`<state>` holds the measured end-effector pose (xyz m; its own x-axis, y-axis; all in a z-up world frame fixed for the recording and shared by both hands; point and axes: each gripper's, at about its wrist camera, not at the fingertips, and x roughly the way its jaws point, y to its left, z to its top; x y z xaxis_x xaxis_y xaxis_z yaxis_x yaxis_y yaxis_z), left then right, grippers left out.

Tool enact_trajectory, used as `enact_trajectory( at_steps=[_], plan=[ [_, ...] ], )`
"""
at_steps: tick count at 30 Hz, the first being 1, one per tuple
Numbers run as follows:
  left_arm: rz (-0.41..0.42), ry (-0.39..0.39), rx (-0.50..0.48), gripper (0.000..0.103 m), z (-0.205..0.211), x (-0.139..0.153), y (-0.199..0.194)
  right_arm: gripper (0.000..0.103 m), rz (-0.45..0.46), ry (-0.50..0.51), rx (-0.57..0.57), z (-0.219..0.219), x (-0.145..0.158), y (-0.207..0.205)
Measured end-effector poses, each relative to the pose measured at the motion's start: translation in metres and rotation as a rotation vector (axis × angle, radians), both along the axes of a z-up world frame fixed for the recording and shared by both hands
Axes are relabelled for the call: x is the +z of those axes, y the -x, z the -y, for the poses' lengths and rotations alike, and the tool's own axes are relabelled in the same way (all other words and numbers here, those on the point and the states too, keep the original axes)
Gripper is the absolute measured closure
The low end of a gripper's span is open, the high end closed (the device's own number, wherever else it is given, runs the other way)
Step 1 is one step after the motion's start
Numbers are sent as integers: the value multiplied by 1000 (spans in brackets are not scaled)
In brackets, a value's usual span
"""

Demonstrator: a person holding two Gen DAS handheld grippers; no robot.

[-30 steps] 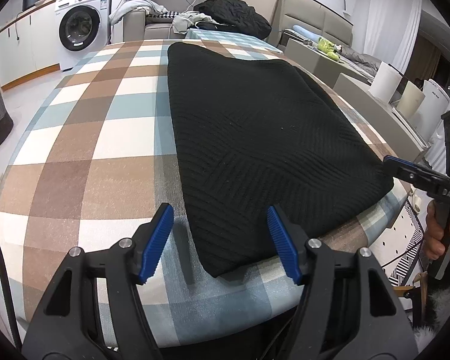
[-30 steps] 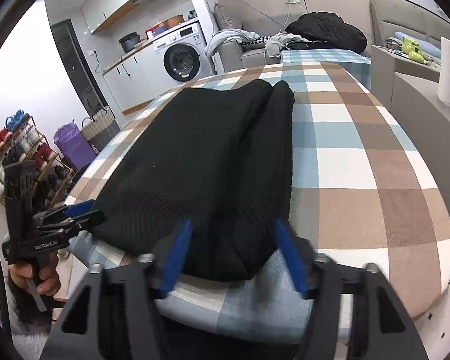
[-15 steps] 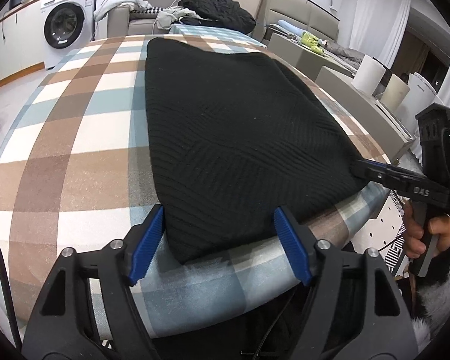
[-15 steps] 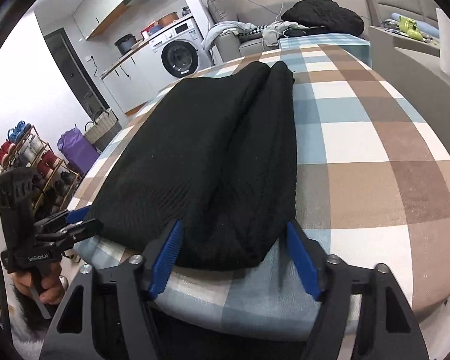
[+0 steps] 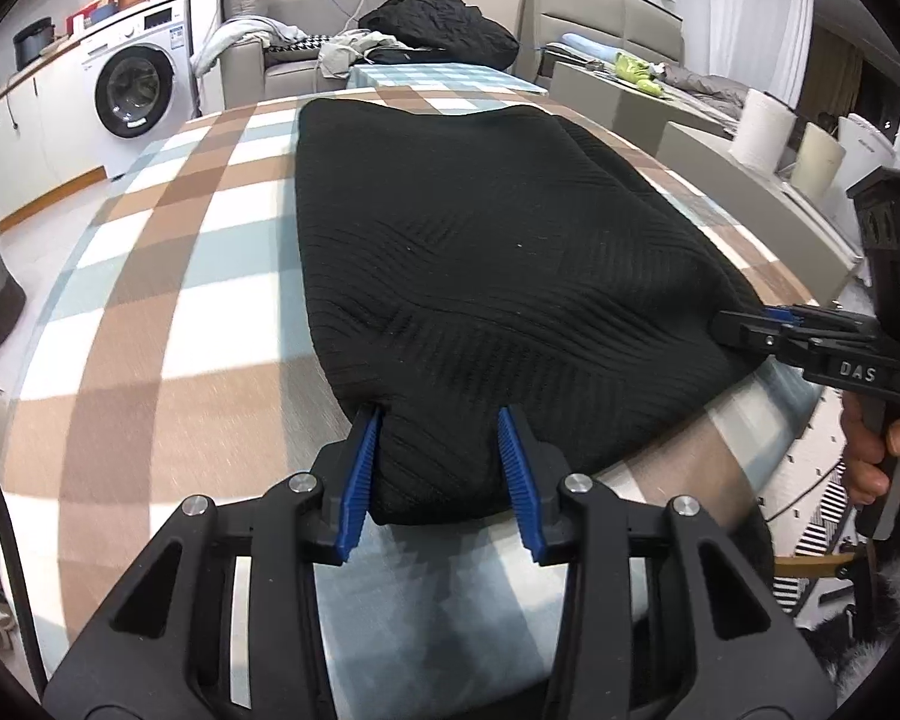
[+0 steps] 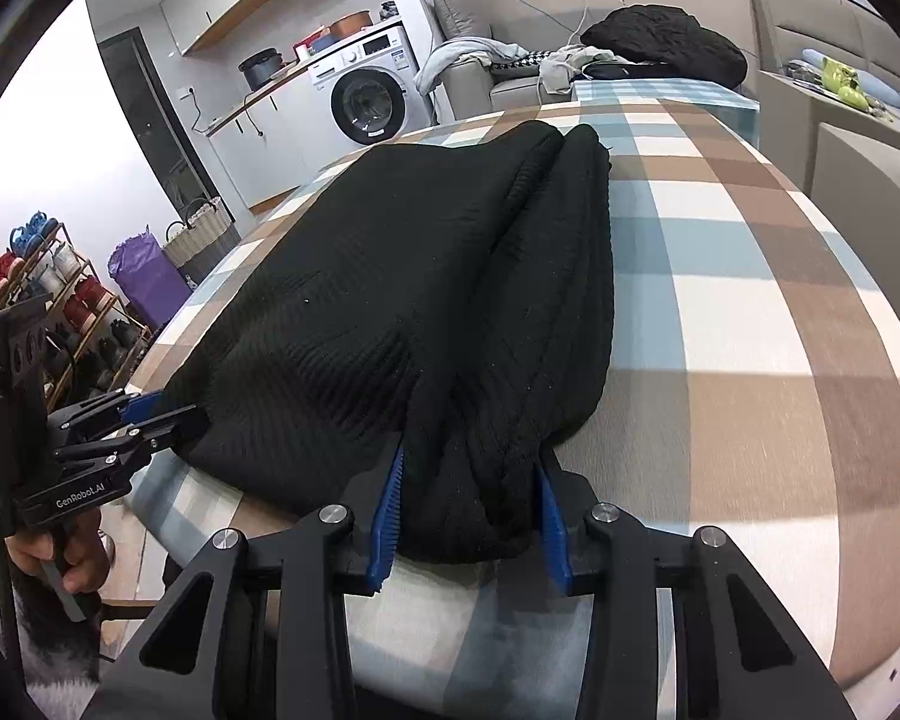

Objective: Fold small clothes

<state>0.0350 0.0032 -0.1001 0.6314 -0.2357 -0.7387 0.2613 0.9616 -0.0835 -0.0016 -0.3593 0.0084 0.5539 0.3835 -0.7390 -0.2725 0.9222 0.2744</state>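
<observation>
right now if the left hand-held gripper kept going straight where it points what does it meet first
The black knit garment: its near corner already sits between the closing jaws of the left hand-held gripper, so it would push into that fabric, with the checked tablecloth beneath.

Left wrist view: low, close at table's (image 5: pixel 150 360) near edge, facing its far end. Right wrist view: same edge, further right, same heading. Shared: cloth (image 5: pixel 480 276), washer (image 6: pixel 369 99), sofa (image 5: pixel 282 60).
</observation>
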Motion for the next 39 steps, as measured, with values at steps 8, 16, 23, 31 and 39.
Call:
enact_trajectory(
  at_steps=[8,16,23,31,39],
  plan=[
    [-10,-27,72,67,-10,4,-54,64,-12,20,19,-16,-3,-44],
    [-19,-18,107,67,-19,1,-92,63,-40,10,-30,-21,-4,-92],
    [18,0,136,62,-29,1,-81,57,2,48,-41,-23,-3,-89],
    [212,55,189,15,-44,27,-35,5,181,29,-57,-8,24,-56],
    [321,47,215,0,-47,34,-4,0,340,-37,-54,2,39,-22]
  ],
)
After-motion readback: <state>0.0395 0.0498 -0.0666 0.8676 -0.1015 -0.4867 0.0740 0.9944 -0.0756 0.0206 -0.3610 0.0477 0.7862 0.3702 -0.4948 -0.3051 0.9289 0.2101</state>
